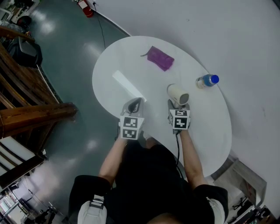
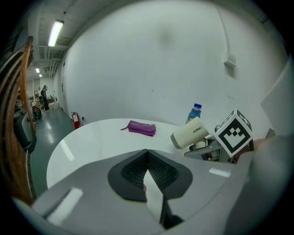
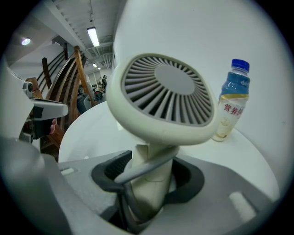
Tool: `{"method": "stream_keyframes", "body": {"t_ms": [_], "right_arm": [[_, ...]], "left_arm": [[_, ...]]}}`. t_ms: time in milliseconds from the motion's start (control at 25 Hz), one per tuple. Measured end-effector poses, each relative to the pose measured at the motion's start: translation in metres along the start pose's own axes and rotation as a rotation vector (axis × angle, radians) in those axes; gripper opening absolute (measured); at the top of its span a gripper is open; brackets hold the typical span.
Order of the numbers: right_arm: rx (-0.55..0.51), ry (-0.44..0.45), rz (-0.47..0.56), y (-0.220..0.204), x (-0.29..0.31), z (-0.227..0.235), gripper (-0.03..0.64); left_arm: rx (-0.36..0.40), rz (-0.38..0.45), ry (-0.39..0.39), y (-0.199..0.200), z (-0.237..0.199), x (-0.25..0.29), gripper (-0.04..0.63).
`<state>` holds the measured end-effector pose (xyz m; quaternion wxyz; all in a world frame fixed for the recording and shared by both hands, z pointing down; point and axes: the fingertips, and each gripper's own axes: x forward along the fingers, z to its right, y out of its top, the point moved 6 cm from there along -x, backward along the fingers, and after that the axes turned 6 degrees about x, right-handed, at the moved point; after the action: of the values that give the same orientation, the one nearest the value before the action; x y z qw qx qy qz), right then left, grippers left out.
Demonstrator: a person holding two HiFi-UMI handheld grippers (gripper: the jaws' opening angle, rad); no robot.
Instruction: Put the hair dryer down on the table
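One cream plastic hair dryer (image 3: 165,101), round grey vent grille at the back facing the right gripper's camera. Its handle stands upright between the jaws of the right gripper (image 3: 147,183), pads clamped on the handle from both sides. One grey cord (image 3: 138,172) loops across the handle at the pads. In the head view the dryer (image 1: 178,94) sits over the near half of the one white oval table (image 1: 127,57), barrel pointing away from the person; contact with the tabletop can't be told. From the left gripper view the barrel (image 2: 189,133) is tilted, open end lower.

Left gripper (image 1: 133,105) is just beside the right gripper (image 1: 178,105), also over the near table edge. Its jaws are together, tips meeting, nothing between them (image 2: 148,172).

On the table, three things counting the dryer: one purple fabric pouch (image 1: 160,57) at the far side, well apart from the dryer; one clear plastic bottle with a blue cap (image 1: 207,81) near the dryer's right, standing upright (image 3: 232,101).

One red fire extinguisher (image 1: 86,8) on the grey floor beyond the table.
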<state>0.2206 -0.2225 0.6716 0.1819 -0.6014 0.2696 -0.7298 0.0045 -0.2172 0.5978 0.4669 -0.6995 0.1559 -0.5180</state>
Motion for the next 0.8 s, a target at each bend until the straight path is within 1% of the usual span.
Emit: {"method": "stream_keyframes", "body": {"t_ms": [280, 480, 800], "right_arm": [[0.001, -0.021, -0.045, 0.000, 0.009, -0.001, 0.216], [0.021, -0.023, -0.077, -0.003, 0.016, 0.000, 0.219], [0.018, -0.022, -0.098, -0.005, 0.021, -0.003, 0.225]], "left_arm": [[-0.002, -0.016, 0.005, -0.003, -0.002, 0.003, 0.005], [-0.005, -0.020, 0.006, -0.005, -0.001, 0.005, 0.005], [-0.013, -0.021, 0.008, -0.004, -0.003, 0.004, 0.005]]}}
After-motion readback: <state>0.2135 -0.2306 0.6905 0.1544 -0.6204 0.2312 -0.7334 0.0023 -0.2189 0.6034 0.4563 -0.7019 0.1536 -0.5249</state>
